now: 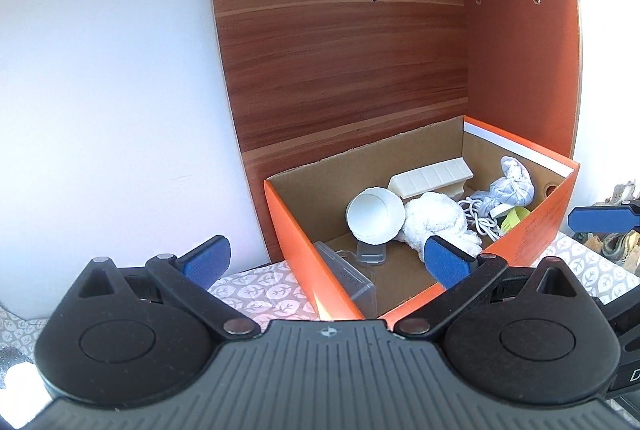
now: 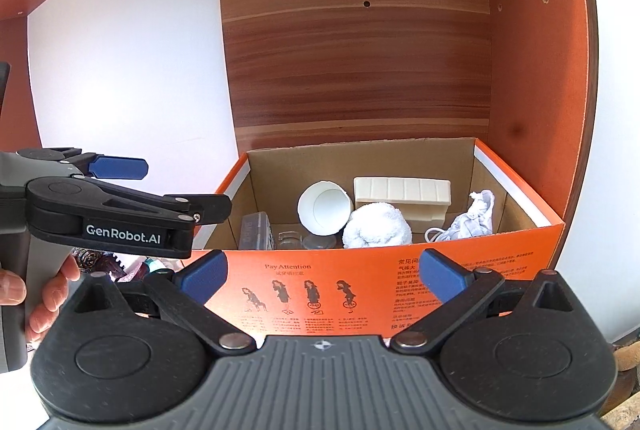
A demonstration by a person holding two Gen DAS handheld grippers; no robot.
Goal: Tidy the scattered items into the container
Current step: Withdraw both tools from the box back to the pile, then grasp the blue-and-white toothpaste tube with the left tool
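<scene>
An orange cardboard box [image 1: 298, 246] [image 2: 360, 290] stands open against a wooden panel. Inside lie a white paper cup [image 1: 374, 216] [image 2: 324, 208], a white plush toy [image 1: 434, 222] [image 2: 378, 228], a cream plastic rack [image 1: 432, 178] [image 2: 402, 196], a crumpled grey-white cloth [image 1: 512, 184] [image 2: 476, 220], a white cable [image 1: 478, 220], a green item [image 1: 514, 218] and a clear plastic case [image 1: 352, 280] [image 2: 256, 230]. My left gripper [image 1: 326, 260] is open and empty over the box's near left corner. My right gripper [image 2: 322, 276] is open and empty in front of the box's printed side. The left gripper also shows in the right wrist view [image 2: 164, 186].
A wood-grain panel [image 1: 340, 58] leans on the white wall behind the box. An orange side board [image 1: 520, 50] stands right of it. A leaf-patterned cloth [image 1: 264, 290] covers the surface under the box. Clutter [image 1: 616, 242] lies at the far right.
</scene>
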